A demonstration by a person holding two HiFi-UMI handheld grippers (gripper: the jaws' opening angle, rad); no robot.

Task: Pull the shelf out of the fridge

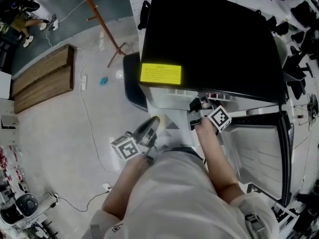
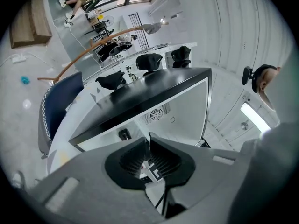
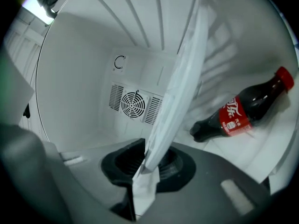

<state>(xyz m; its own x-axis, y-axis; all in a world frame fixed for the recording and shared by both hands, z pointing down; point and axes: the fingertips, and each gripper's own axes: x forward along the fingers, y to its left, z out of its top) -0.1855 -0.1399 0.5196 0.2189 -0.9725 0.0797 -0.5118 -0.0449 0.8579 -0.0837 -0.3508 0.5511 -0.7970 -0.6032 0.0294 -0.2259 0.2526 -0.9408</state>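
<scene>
The small black-topped fridge [image 1: 209, 39] stands in front of me with its door [image 1: 264, 148] swung open to the right. My right gripper [image 1: 199, 114] reaches into the white interior. In the right gripper view the clear white-edged shelf [image 3: 180, 83] runs from the back wall to my right gripper [image 3: 147, 160], whose jaws are closed on its front edge. A cola bottle [image 3: 243, 111] lies on its side on the fridge floor, to the right of the shelf. My left gripper [image 1: 149, 133] hangs outside, left of the opening, shut with nothing in it [image 2: 149, 141].
A yellow label [image 1: 160, 73] is on the fridge top's front edge. A dark blue chair [image 1: 130, 83] stands against the fridge's left side. Behind it are a wooden coat stand [image 1: 102, 19] and a wooden bench [image 1: 42, 83]. A fan vent [image 3: 133, 104] sits on the fridge's back wall.
</scene>
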